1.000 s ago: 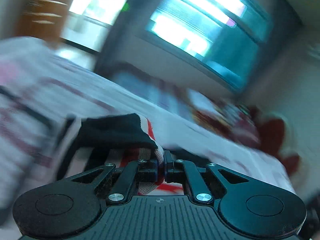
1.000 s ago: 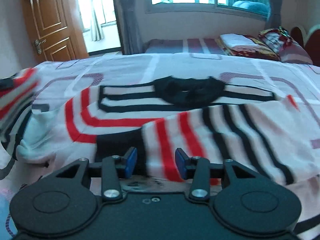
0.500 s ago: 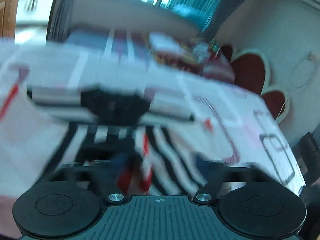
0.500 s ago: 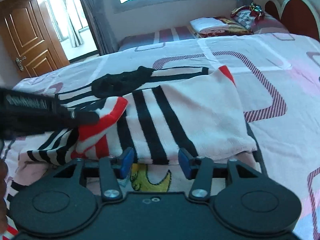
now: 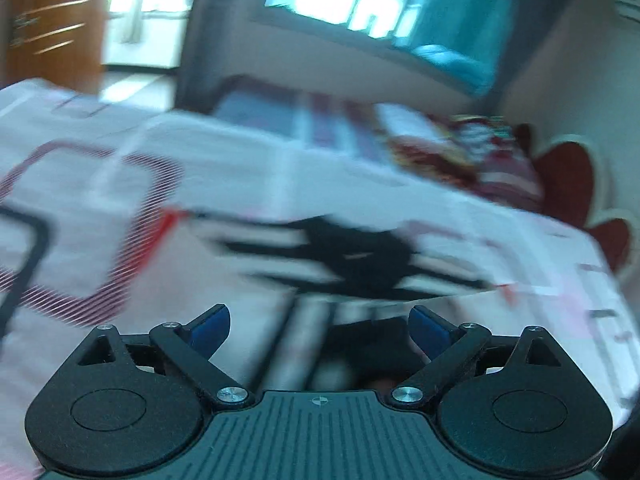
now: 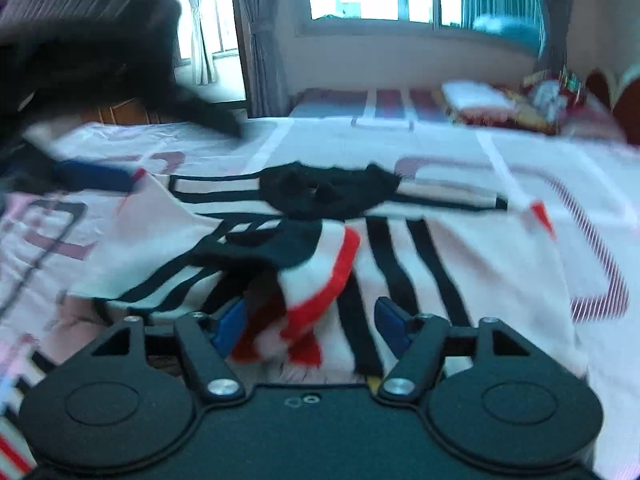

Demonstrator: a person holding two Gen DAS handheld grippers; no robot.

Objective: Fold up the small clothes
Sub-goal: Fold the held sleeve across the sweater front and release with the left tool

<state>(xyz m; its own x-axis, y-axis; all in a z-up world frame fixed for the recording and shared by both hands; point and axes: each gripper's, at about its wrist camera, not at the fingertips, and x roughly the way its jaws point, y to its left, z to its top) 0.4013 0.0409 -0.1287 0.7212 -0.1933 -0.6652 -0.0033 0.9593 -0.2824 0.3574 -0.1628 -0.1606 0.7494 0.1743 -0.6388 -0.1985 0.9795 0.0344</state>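
Left gripper [image 5: 318, 326] has released the striped sweater's [image 6: 460, 264] sleeve [image 6: 316, 276], now draped mid-frame; right gripper [image 6: 308, 322] is opening around it: sleeve fold done

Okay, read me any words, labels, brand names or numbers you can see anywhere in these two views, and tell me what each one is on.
None: neither view shows any readable text.
Striped garment: black, red and white stripes only, no lettering visible.
Bedsheet: printed shapes only, no words.
Left claw body: a small round crosshair mark, not text.
Folded bedding by the window: too blurred to tell whether it carries any print.
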